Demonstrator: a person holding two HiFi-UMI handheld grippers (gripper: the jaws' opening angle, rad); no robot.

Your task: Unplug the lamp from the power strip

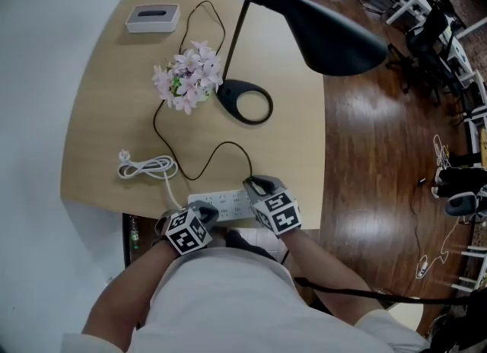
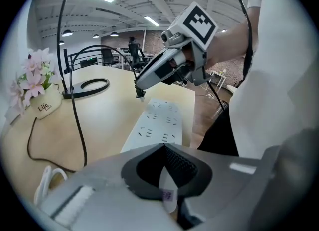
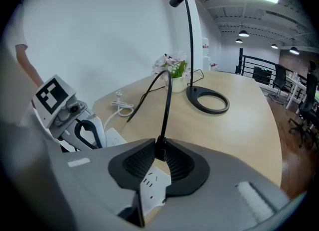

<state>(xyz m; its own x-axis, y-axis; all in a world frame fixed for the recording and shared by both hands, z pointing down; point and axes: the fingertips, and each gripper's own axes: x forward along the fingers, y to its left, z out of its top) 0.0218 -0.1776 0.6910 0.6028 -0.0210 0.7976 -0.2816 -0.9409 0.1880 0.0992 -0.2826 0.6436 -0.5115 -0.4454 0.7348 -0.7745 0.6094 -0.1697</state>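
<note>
The white power strip point(image 1: 225, 205) lies along the near edge of the table. My left gripper point(image 1: 204, 211) is shut on its left end, and a white corner shows between the pads point(image 2: 174, 168). At the strip's right end my right gripper point(image 1: 257, 186) is shut on the lamp's black plug point(image 3: 160, 148). In the left gripper view the plug point(image 2: 140, 94) hangs at the far end of the strip point(image 2: 158, 123); whether its prongs sit in a socket I cannot tell. The black cord point(image 1: 204, 163) runs from the plug back to the black lamp point(image 1: 245, 100).
A pot of pink flowers point(image 1: 189, 77) stands beside the lamp's ring base. The strip's coiled white cable point(image 1: 144, 167) lies on the left. A white box point(image 1: 152, 17) sits at the far corner. Wooden floor point(image 1: 365, 154) with office chairs lies to the right.
</note>
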